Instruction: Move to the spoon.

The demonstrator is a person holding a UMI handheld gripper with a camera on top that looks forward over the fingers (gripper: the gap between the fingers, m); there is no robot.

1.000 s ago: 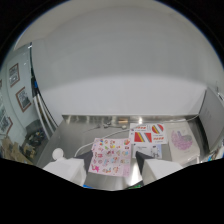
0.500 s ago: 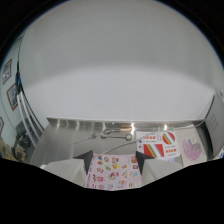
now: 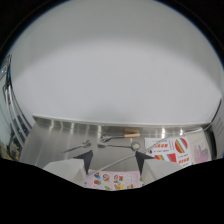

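The two dark pointed fingertips of the gripper (image 3: 114, 159) are seen held wide apart, with nothing gripped between them. A slim silver metal spoon (image 3: 121, 145) is laid flat on the shiny steel tabletop (image 3: 55, 145), just beyond the fingertips (its round bowl lies close to the right tip). A colourful picture sheet (image 3: 116, 180) is spread just below the spoon, and a second printed card (image 3: 172, 150) lies to the spoon's right.
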